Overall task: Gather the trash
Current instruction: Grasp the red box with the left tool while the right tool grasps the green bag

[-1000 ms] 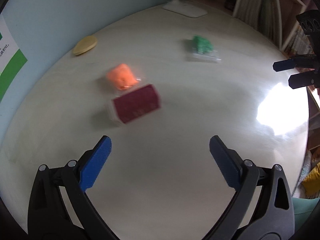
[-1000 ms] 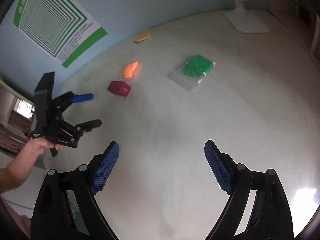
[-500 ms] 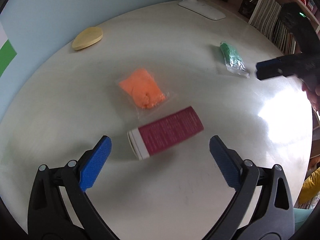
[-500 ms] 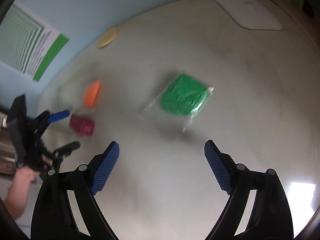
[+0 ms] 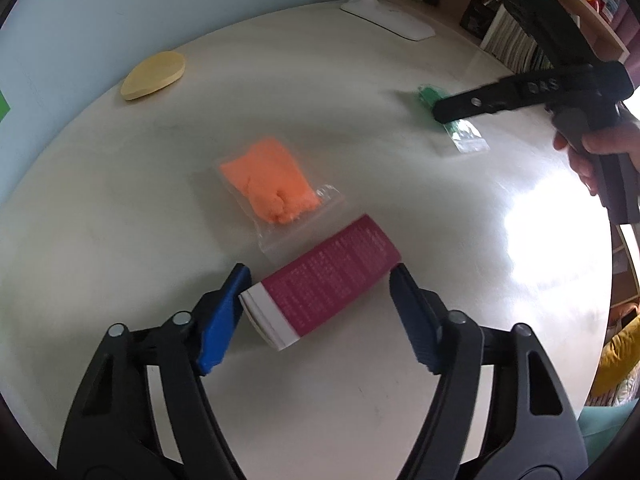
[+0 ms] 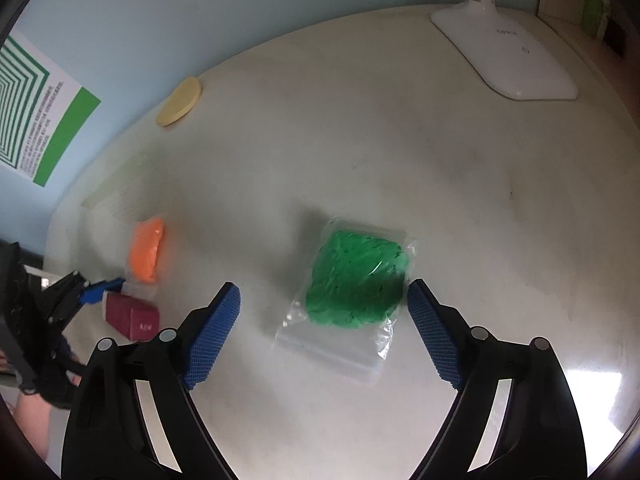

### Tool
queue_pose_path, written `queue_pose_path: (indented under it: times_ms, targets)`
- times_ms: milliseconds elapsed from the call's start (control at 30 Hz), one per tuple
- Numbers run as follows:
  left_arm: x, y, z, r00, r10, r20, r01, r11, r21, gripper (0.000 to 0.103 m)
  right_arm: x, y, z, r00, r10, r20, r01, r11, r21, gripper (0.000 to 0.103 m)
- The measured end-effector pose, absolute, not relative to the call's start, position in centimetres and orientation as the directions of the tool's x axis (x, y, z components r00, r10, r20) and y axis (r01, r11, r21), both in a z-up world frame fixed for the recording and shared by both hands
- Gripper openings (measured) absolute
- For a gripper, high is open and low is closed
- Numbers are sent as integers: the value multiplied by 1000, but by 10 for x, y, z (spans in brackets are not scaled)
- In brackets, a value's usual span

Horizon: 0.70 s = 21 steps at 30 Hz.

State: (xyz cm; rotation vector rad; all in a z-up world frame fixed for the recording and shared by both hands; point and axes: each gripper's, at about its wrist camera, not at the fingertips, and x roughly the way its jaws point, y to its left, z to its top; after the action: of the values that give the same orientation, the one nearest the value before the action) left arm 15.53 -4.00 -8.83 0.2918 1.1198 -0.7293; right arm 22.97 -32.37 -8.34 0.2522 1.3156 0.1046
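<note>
A maroon box (image 5: 326,282) with a white end lies on the table between the open jaws of my left gripper (image 5: 320,276); the blue pads stand beside its two ends, contact unclear. An orange bag (image 5: 270,186) lies just beyond it. A clear bag of green stuff (image 6: 354,276) lies between the open jaws of my right gripper (image 6: 324,296), untouched. The right gripper also shows in the left wrist view (image 5: 480,100), over the green bag (image 5: 452,120). The box (image 6: 132,316) and orange bag (image 6: 146,250) show at the left of the right wrist view.
A yellow oval pad (image 5: 154,76) lies at the table's far left edge by the blue wall. A white lamp base (image 6: 508,62) stands at the far right. Bookshelves (image 5: 516,44) stand beyond the table's right edge. A green poster (image 6: 36,112) hangs on the wall.
Both grippers moved forward and down. The maroon box now sits between my left jaws, which have narrowed. The green bag now sits between my right jaws.
</note>
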Motion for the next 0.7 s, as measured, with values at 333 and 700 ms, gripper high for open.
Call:
queue_pose_path:
  times_ms: [333,700]
  targets:
    - [132,-40,-84,201,-383,-902,695,704,-144,44,227,-314,-82,253,153,-955,-3,988,157,63]
    - [143,-55,-81,229,-378,-897,688,715,-125,56,222,-321,-84,255,114,-960,41,991,129,79]
